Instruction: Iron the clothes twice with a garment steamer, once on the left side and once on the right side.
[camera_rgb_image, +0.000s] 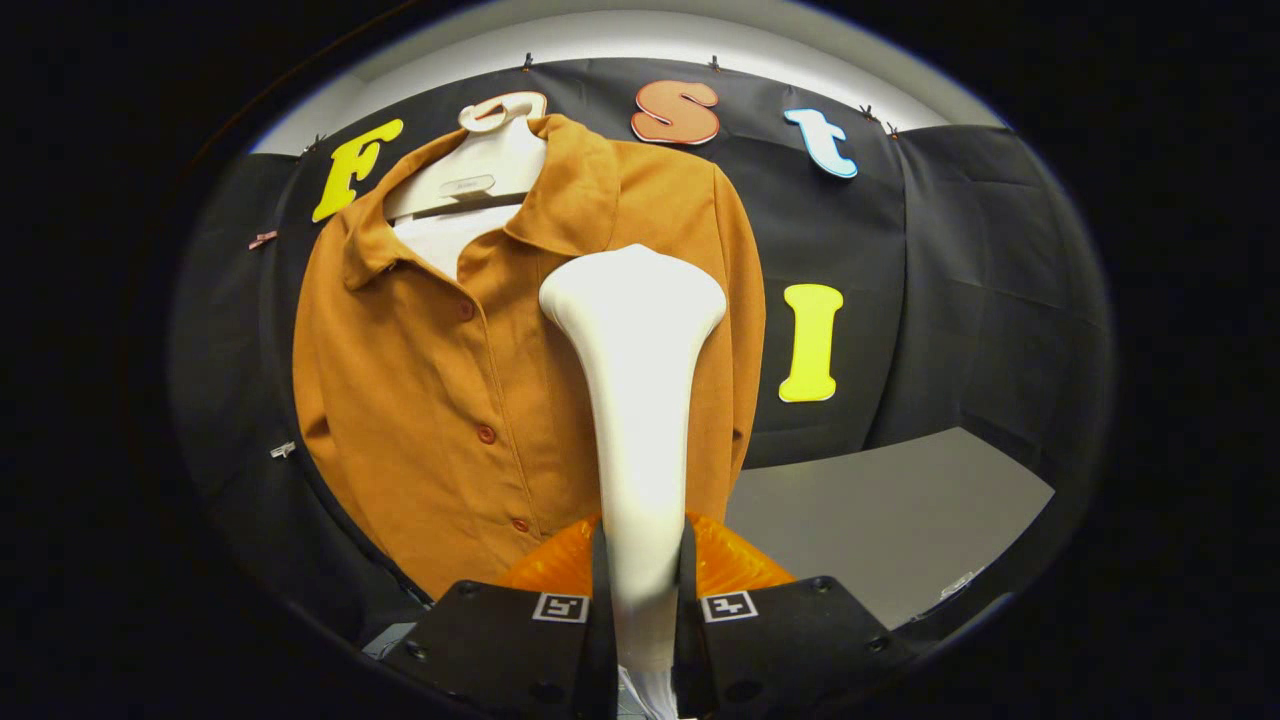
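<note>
An orange-brown buttoned shirt (430, 400) hangs on a white hanger (478, 165) against the booth's black wall. A white garment steamer (635, 400) rises from between my fingers, its wide head (632, 295) up against the shirt's right half, just right of the button line. My gripper (640, 600) is shut on the steamer's handle, both fingers pressing its sides. An orange translucent part of the steamer (730, 565) shows just behind the fingers. The shirt's lower right part is hidden behind the steamer.
A grey tabletop (890, 510) lies to the right of the shirt, below the black cloth wall (960, 300). Small clips (283, 450) pin the cloth left of the shirt.
</note>
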